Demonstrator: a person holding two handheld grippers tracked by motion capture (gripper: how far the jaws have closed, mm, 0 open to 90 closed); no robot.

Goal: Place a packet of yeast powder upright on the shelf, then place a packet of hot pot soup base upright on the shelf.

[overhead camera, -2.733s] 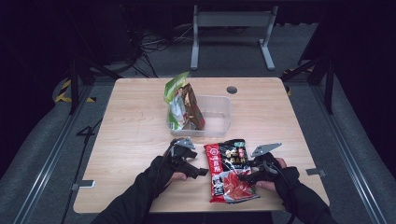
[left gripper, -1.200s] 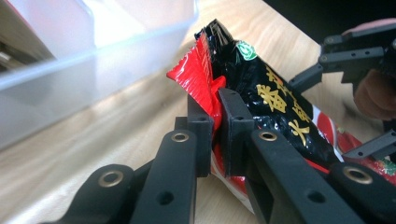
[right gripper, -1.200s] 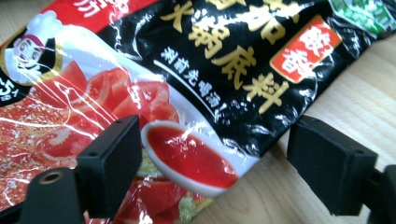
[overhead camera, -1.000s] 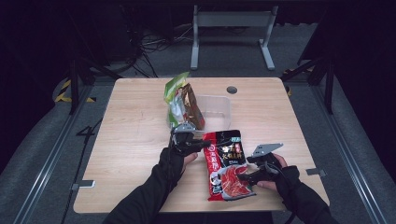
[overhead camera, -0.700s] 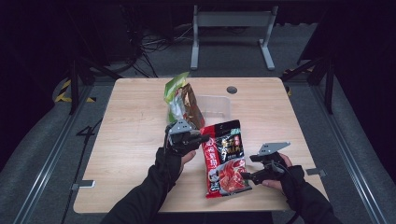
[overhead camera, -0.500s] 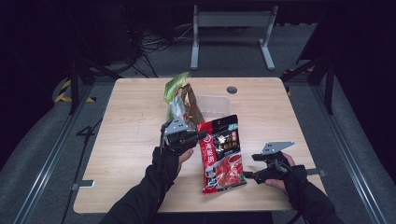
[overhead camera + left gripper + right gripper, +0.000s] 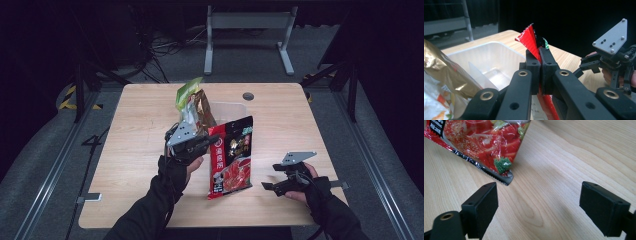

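Observation:
A red soup-base packet stands tilted near the table's front middle, with its top edge lifted and its bottom edge near the wood. My left gripper is shut on the packet's upper left edge. In the left gripper view the jaws pinch the red foil in front of a clear bin. My right gripper rests open on the table to the packet's right and is apart from it. In the right gripper view its jaws are wide apart, and the packet's lower corner lies just beyond them.
The clear bin with a divider sits mid-table behind the packet. A green packet and a gold-brown packet stand in its left part. A small dark disc lies behind the bin. Bare wood lies to the left.
The packet lay flat with both grippers at it. The left gripper has lifted its top edge up toward the bin. The right gripper has drawn back to the right, open.

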